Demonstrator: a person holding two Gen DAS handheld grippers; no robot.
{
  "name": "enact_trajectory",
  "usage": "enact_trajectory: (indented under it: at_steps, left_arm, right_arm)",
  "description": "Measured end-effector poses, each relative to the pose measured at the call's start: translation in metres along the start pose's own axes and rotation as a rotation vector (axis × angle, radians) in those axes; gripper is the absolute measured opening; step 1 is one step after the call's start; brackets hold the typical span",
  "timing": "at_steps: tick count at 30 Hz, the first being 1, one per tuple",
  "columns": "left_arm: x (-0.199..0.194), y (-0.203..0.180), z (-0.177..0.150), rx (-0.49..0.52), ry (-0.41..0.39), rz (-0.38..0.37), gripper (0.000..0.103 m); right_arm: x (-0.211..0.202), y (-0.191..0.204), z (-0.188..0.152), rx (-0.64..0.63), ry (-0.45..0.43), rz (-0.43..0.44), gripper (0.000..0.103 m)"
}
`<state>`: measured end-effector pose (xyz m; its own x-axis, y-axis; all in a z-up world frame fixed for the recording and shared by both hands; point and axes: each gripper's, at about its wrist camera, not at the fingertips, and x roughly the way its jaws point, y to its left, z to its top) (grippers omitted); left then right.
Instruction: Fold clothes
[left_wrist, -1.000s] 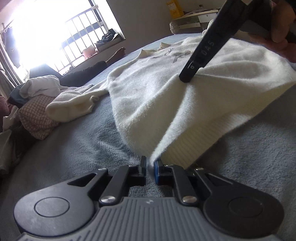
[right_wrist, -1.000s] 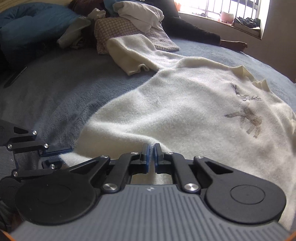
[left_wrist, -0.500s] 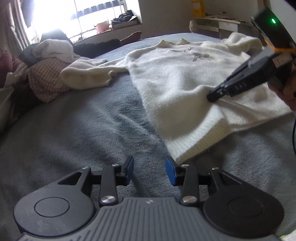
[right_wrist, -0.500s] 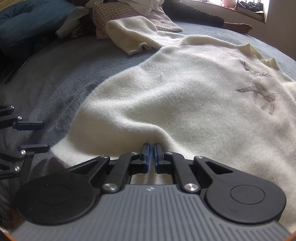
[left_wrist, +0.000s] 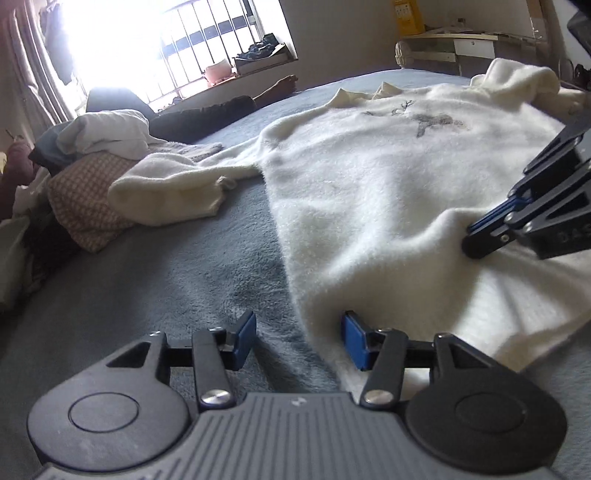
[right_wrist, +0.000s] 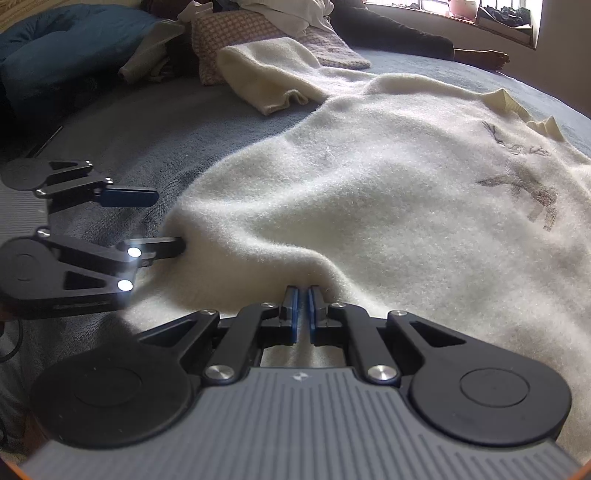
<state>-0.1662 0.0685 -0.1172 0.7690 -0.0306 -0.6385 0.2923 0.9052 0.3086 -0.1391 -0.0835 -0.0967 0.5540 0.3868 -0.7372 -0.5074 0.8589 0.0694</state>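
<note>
Clothes pile (left_wrist: 92, 173): at my far left, a heap of checked, white and dark pieces, well apart from my work. I judge it is waiting its turn.

Blanket (left_wrist: 166, 280): the grey-blue bed cover is my folding surface; bare plush lies under my left tool.

Left gripper (left_wrist: 299, 341): its jaws are opening as I watch. The left blue pad (left_wrist: 245, 334) stands over bare blanket; the right pad sits against the sweater's near side edge. Nothing is pinched between them. From the right wrist view the lower finger touches the cloth's edge and the upper one hangs over the blanket, so I read this hand as free to find a new hold.

Sweater (left_wrist: 388, 192): the cream knit with a grey deer motif lies face up, spread across the bed, hem toward me and collar away. One sleeve (left_wrist: 166, 195) trails out to the left toward the pile, doubled on itself; the other is bunched at the far right.

Right gripper (right_wrist: 303, 308): fingers closed on a raised ridge of the sweater near its hem; the fabric puckers up into the pads. I think I hold it there to anchor the hem.

Judgement: folding has barely begun; the body is flat and no sleeve is folded in yet.
</note>
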Motion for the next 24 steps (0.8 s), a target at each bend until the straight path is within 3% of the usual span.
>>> enact_trajectory:
  at_steps: [10, 13, 16, 18, 22, 24]
  left_arm:
    - [-0.012, 0.016, -0.002, -0.045, -0.028, -0.022, 0.06]
    - [-0.032, 0.017, 0.0, -0.071, -0.062, -0.077, 0.058]
    - [-0.036, 0.001, -0.001, -0.044, -0.058, -0.142, 0.058]
    - [-0.028, -0.017, -0.004, 0.015, -0.028, -0.131, 0.058]
    - [-0.016, -0.031, -0.01, 0.062, -0.007, -0.087, 0.061]
    - [-0.015, -0.028, -0.008, 0.041, 0.002, -0.098, 0.062]
  right_arm:
    - [0.01, -0.01, 0.0, 0.018, -0.023, 0.037, 0.006]
    - [0.01, -0.015, 0.0, 0.046, -0.022, 0.062, 0.006]
    - [0.012, -0.018, -0.001, 0.065, -0.02, 0.076, 0.006]
    - [0.013, -0.022, 0.0, 0.094, -0.015, 0.09, 0.006]
    - [0.011, -0.055, 0.011, 0.327, 0.056, 0.194, 0.009]
    - [-0.005, -0.086, 0.024, 0.487, 0.036, 0.226, 0.009]
